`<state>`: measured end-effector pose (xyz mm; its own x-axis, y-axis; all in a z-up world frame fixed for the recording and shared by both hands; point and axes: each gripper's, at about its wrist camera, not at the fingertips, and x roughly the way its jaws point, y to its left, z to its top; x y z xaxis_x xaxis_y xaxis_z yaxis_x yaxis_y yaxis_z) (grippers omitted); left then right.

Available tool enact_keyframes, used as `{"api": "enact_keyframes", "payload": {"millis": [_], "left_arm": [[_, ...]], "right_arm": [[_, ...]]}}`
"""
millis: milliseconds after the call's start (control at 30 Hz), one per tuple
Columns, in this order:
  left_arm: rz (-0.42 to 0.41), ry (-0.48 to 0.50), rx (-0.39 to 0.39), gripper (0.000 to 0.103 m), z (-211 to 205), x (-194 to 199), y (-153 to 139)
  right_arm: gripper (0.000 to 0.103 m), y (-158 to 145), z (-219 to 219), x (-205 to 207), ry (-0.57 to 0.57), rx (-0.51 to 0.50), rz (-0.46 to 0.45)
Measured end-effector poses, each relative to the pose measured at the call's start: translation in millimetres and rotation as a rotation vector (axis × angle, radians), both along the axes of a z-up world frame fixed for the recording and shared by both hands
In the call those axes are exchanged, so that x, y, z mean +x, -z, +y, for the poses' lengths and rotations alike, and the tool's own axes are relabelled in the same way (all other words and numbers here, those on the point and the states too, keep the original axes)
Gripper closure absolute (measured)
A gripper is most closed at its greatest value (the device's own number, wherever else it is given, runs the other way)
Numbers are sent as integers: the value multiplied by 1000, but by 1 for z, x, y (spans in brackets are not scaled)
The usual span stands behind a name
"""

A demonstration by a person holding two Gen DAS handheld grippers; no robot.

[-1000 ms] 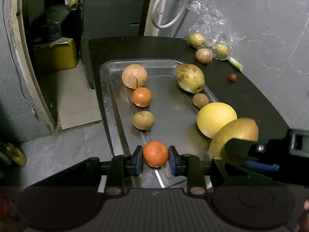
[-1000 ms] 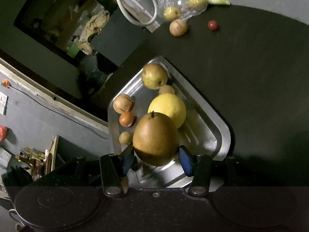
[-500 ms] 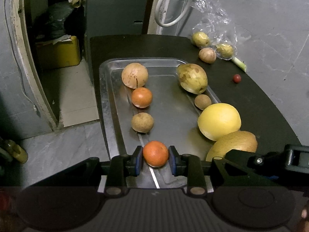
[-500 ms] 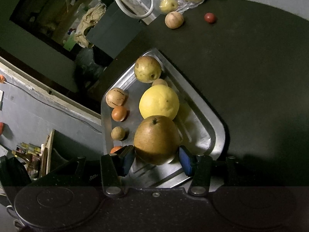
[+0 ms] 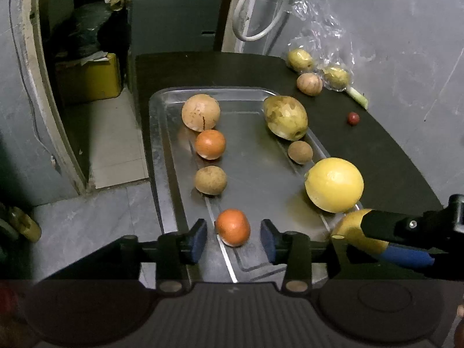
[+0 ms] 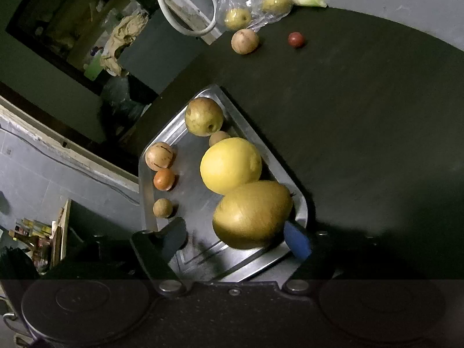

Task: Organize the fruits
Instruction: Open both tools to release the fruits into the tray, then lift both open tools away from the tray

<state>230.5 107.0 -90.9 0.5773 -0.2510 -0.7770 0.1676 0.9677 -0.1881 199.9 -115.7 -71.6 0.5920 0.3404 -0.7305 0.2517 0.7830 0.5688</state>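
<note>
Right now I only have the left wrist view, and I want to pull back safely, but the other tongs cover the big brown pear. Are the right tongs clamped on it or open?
Observer: Open. In the right wrist view the right tongs stand wide, with bare tray showing between one finger and the pear.
Operator: Is the pear fully inside the tray?
Observer: It looks so. It lies in the near corner of the tray, though that part of the picture is slightly blurred.
Operator: Is it clear of the other fruit?
Observer: No, it rests against the yellow fruit.
</note>
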Motion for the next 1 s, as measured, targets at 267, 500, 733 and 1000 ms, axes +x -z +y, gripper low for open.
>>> {"api": "enact_keyframes", "payload": {"millis": [267,500,733,1000], "left_arm": [[-27,-56,-48,24,14,-18,-15],[-31,-97,-84,8,33,-40,-27],[14,-103,-83,2,44,-63,-30],[84,-89,-66,1,40,-80,-25]], "right_arm": [[11,-12,-4,-9,-24,-1,-14],[1,-29,-4,-23,-67,-59,-43],[1,-43,2,-32,-155,-210,-80],[1,-52,13,-40,-252,-339,-107]]}}
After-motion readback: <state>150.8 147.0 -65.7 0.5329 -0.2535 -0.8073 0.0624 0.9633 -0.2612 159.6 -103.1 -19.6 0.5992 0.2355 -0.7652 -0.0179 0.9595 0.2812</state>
